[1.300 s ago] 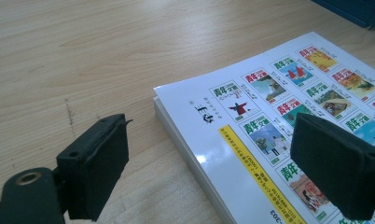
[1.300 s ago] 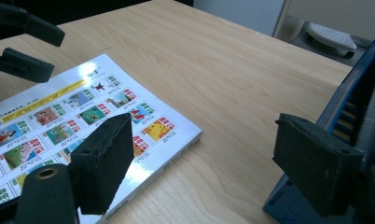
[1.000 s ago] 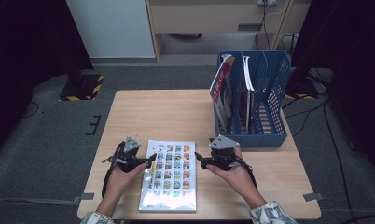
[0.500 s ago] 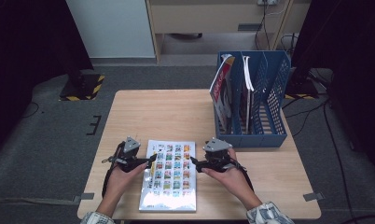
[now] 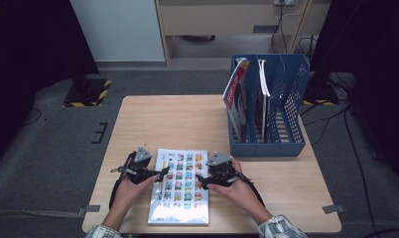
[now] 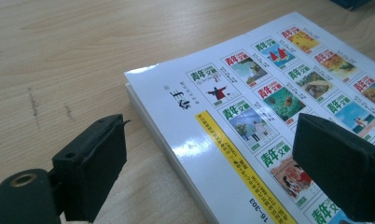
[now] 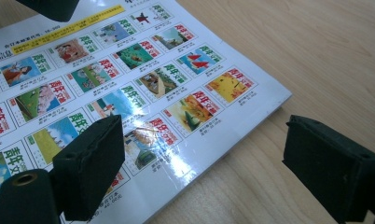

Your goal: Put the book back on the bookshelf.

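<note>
Grippers flank a glossy magazine [image 5: 179, 186] lying flat at the table's [image 5: 187, 119] six o'clock edge: left gripper [image 5: 158, 174] at nine, right gripper [image 5: 201, 181] at three, right jaws just widened, both wide and empty (pads straddle opposite edges). Slide under squarely before closing, lest the cover buckle.

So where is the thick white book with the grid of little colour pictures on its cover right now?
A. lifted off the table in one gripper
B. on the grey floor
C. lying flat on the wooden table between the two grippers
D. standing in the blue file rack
C: the thick white book lies flat on the light wooden table, with the left gripper at one long edge and the right gripper at the other, jaws open.
</note>
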The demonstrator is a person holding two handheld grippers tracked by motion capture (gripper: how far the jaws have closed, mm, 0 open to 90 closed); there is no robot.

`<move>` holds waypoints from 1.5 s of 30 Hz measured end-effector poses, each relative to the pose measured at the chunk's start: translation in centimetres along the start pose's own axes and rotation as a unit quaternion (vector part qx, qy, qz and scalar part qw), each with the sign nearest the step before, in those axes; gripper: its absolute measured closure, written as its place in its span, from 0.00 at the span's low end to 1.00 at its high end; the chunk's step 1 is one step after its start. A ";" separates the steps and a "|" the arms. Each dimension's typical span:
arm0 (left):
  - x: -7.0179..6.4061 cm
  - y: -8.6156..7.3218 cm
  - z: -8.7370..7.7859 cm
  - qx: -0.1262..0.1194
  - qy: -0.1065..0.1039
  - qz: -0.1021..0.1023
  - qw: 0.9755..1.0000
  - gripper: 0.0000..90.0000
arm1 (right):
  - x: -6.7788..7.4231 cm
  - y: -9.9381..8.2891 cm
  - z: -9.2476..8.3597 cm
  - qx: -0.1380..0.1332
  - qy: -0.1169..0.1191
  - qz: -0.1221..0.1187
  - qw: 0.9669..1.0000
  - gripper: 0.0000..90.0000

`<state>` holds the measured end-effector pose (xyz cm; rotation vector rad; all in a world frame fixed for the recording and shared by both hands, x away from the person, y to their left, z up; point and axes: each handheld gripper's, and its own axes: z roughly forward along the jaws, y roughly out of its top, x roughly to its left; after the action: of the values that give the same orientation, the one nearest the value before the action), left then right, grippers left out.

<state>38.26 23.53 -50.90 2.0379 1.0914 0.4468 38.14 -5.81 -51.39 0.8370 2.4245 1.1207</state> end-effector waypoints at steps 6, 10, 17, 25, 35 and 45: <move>0.0 -0.1 0.2 0.006 -0.001 -0.002 1.000 0.10 | 0.4 -0.3 0.7 0.017 0.004 -0.007 1.000 0.14; 0.1 -0.2 0.3 0.011 -0.001 -0.007 1.000 0.10 | 0.4 -0.3 0.8 0.017 0.007 -0.004 1.000 0.14; 0.1 -0.5 0.8 0.034 0.004 -0.016 0.999 0.08 | 0.2 -0.5 0.8 0.017 0.011 0.011 1.000 0.12; 0.0 -1.0 1.3 0.049 -0.016 -0.046 0.998 0.05 | 0.1 -0.8 0.9 0.013 0.013 0.025 1.000 0.12; -0.2 -1.1 1.5 0.055 -0.036 -0.063 0.996 0.05 | -0.1 -1.0 1.0 0.012 0.021 0.042 0.999 0.12; -0.6 -0.9 1.6 0.057 -0.050 -0.054 0.996 0.08 | -0.3 -1.2 1.2 0.010 0.035 0.061 0.997 0.13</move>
<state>38.41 22.58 -52.63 2.0631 1.1827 0.2309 38.53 -5.95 -53.02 0.9789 2.4734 1.1910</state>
